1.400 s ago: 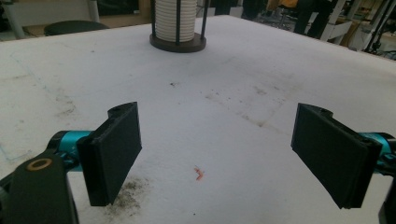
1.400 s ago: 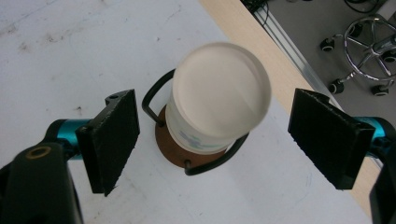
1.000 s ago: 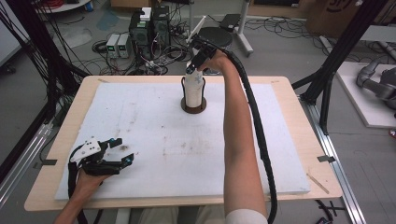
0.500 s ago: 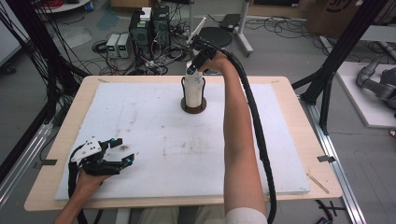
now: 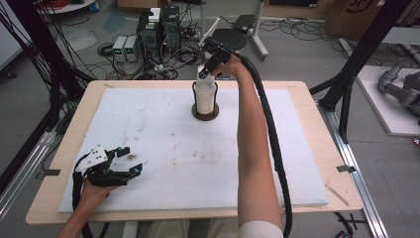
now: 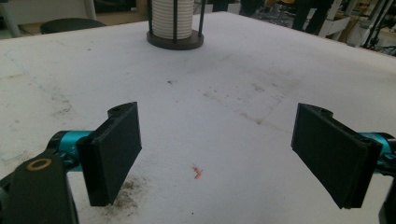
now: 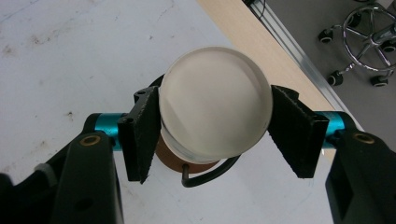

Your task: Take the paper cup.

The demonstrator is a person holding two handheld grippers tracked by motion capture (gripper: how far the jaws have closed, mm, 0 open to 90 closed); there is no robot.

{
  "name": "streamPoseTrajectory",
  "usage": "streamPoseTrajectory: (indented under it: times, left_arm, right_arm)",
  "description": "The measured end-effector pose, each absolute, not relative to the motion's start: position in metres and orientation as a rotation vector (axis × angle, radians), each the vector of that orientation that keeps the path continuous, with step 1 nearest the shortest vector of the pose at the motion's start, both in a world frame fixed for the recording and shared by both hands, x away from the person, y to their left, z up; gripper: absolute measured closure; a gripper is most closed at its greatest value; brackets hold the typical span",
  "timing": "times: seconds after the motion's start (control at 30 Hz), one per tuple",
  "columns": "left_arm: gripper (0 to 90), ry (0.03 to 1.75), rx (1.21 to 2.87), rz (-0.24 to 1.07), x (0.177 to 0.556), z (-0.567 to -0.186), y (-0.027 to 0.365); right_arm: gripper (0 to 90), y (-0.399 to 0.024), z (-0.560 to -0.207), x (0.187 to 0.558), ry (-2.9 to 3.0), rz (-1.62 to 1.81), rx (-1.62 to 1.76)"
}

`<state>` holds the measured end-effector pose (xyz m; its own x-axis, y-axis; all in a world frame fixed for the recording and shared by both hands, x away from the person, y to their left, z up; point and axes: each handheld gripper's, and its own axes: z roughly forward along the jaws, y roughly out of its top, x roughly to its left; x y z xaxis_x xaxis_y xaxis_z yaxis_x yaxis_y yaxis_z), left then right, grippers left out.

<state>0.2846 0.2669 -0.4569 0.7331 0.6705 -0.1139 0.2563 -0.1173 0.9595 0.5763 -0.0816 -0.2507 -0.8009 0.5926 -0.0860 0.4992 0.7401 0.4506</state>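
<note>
The tabletop (image 5: 307,148) carried a white foam mat (image 5: 163,144), and at its far middle stood a wire rack on a brown base (image 5: 205,115) holding a stack of white discs (image 5: 205,96). I judged I was at the pick-up step: my right gripper (image 7: 215,128) had just been closing and now clamped the top disc (image 7: 215,114) by its edge, jaws on either side. Next I would need a straight lift clear of the rack's wires. My left gripper (image 6: 219,149) rested at the near left, jaws apart, holding nothing.
</note>
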Motion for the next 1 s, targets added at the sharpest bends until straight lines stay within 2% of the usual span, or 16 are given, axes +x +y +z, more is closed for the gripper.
streamPoseTrajectory:
  times: [0.47, 1.0]
  left_arm:
    - [15.9, 0.746, 1.696, 0.416, 0.285, -0.457, 0.267]
    - [15.9, 0.749, 1.695, 0.418, 0.284, -0.457, 0.267]
  right_arm:
    - [37.7, -0.087, -0.242, 0.574, 2.707, 0.662, 0.867]
    - [38.2, -0.093, -0.213, 0.567, 2.673, 0.725, 0.851]
